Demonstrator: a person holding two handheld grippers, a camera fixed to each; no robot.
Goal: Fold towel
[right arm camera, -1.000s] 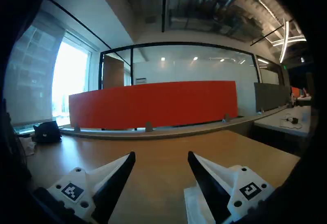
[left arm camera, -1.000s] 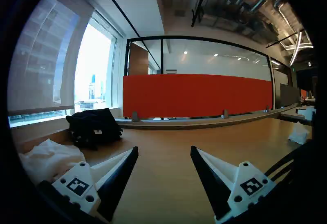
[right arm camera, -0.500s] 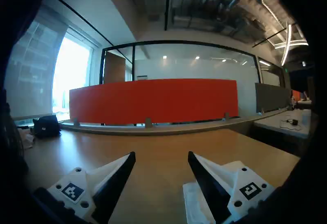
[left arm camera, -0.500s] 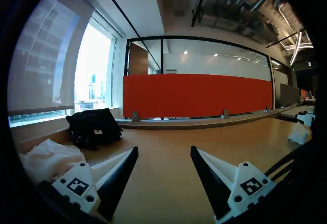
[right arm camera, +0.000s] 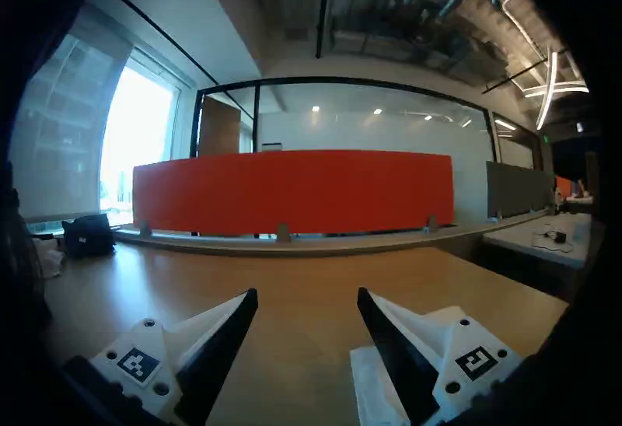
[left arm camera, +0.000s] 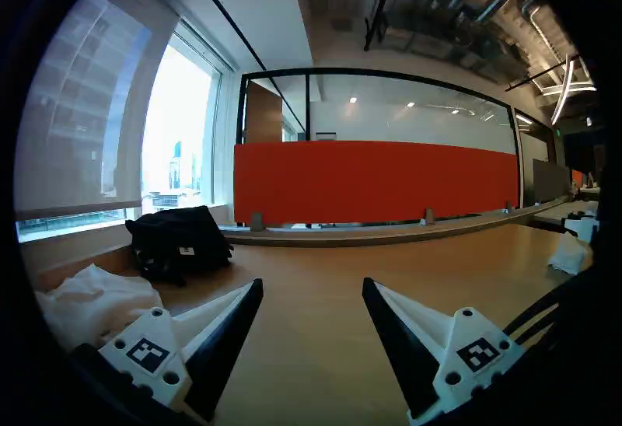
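crumpled white towel [left arm camera: 93, 302] at near left on the table [left arm camera: 435, 263], just beside a black bag [left arm camera: 179, 243]. left tool [left arm camera: 311, 281] spread open, gripping nothing; right tool [right arm camera: 306, 291] likewise open. red partition [left arm camera: 373, 181] far behind.

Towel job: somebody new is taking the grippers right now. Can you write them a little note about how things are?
Left gripper: jaws open, holding nothing, above the wooden table.
Right gripper: jaws open, holding nothing, above the table.
Towel: a crumpled white cloth, probably the towel, lies at the table's left end beside a black bag. A second white cloth lies far right.
Done: nothing; no fold made.
Left: reach the cloth, spread it flat, fold it.
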